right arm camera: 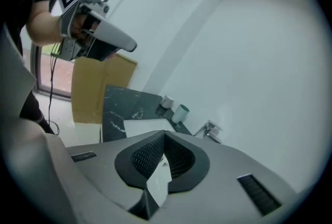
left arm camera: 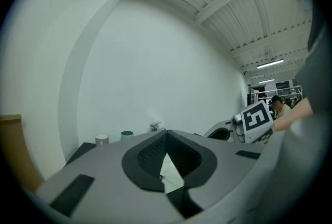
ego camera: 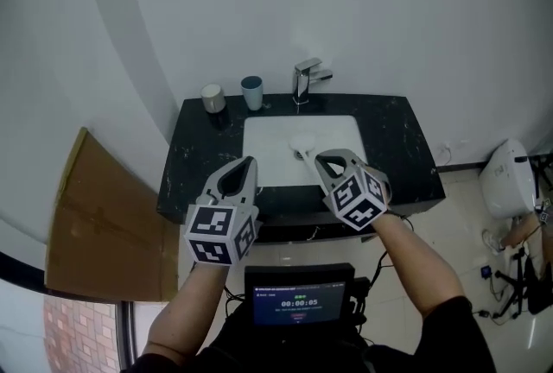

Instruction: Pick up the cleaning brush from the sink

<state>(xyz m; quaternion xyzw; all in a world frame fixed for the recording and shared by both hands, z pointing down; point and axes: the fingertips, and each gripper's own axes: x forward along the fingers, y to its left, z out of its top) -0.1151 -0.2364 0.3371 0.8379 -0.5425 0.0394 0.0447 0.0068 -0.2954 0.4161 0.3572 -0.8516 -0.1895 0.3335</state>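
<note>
The white sink basin [ego camera: 268, 138] is set in a black stone counter [ego camera: 397, 147]. A small pale shape [ego camera: 300, 154] lies by the drain; I cannot tell whether it is the cleaning brush. My left gripper [ego camera: 251, 162] hovers over the counter's front edge at the basin's left, jaws together, nothing between them. My right gripper [ego camera: 318, 159] hangs over the basin's front right corner, also shut and empty. In the left gripper view its jaws [left arm camera: 166, 133] meet at the tip; the right gripper view shows the same [right arm camera: 165, 135].
A chrome faucet [ego camera: 304, 79] stands behind the basin, with a white cup [ego camera: 212, 97] and a teal cup [ego camera: 251, 91] to its left. Brown cardboard [ego camera: 95, 216] leans at the left. A small screen [ego camera: 298, 298] sits at my chest. A white appliance [ego camera: 510, 177] stands on the right floor.
</note>
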